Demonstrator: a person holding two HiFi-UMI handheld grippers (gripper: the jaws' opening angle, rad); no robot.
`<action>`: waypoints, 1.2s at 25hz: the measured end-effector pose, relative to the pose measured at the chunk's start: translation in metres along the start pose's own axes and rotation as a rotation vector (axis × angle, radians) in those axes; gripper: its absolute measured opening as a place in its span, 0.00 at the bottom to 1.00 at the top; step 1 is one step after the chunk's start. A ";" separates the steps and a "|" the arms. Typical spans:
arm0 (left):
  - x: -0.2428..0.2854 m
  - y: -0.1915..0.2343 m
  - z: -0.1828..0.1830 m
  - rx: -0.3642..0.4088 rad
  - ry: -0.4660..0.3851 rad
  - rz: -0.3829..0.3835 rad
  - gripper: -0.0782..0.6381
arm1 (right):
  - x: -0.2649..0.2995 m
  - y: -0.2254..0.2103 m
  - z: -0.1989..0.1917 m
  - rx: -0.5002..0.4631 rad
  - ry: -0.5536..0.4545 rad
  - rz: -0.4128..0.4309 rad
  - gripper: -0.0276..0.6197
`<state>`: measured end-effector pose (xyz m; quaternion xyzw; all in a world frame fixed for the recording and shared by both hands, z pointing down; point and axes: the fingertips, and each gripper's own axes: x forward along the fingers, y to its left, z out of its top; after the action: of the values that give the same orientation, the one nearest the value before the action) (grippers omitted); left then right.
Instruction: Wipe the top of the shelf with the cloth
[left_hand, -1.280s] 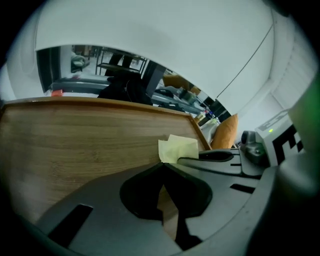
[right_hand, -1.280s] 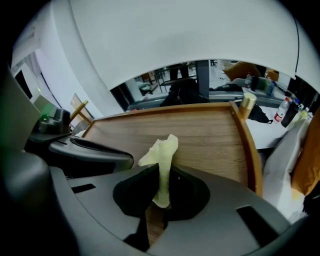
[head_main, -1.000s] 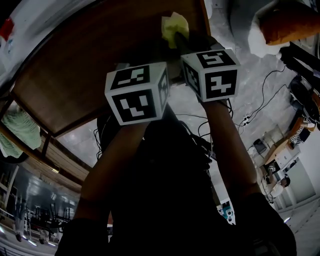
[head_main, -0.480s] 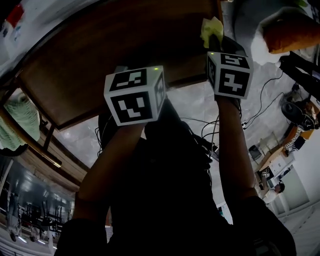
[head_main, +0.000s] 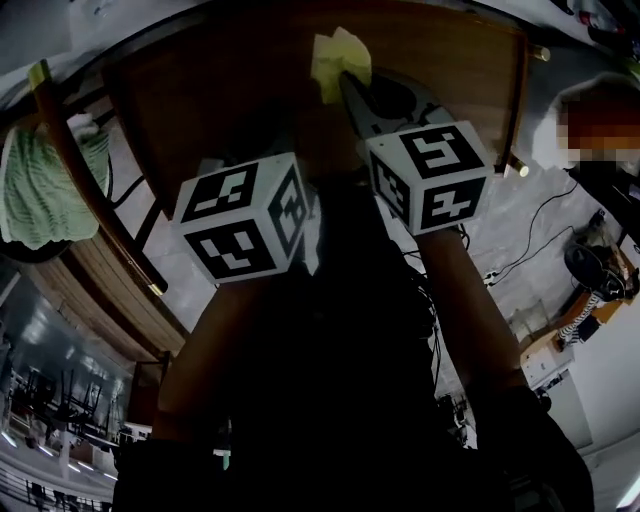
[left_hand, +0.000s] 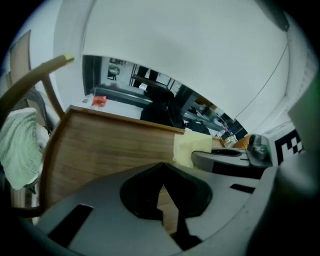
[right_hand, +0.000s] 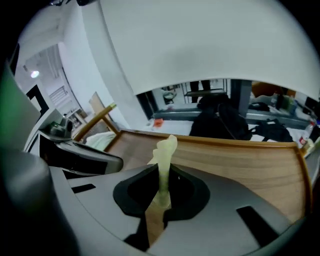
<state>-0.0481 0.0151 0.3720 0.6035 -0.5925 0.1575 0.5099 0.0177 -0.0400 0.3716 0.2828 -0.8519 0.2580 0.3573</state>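
Right gripper view shows my right gripper (right_hand: 161, 174) pinching the yellow cloth (right_hand: 165, 147) above the wooden shelf top (right_hand: 240, 155); I judge the wiping under way. My left gripper (left_hand: 162, 186) hovers alongside, jaws together on nothing. Next, press the cloth down and sweep it across bare wood.

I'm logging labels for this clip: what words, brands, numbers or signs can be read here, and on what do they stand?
No readable words, brands or numbers in any view.
On the left gripper's cube and the right gripper's cube: black-and-white square marker patterns only, not text.
On the red item far back: any print is too small and blurred to read.
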 end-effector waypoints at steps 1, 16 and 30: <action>-0.011 0.014 0.003 -0.013 -0.009 0.012 0.12 | 0.011 0.021 0.003 0.002 -0.002 0.040 0.11; -0.119 0.145 -0.002 -0.098 -0.043 0.196 0.12 | 0.110 0.212 -0.011 -0.008 0.124 0.373 0.11; -0.130 0.162 -0.013 -0.115 -0.029 0.195 0.12 | 0.140 0.246 -0.037 -0.073 0.214 0.367 0.11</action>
<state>-0.2173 0.1333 0.3436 0.5150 -0.6639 0.1635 0.5170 -0.2109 0.1157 0.4415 0.0808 -0.8552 0.3162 0.4026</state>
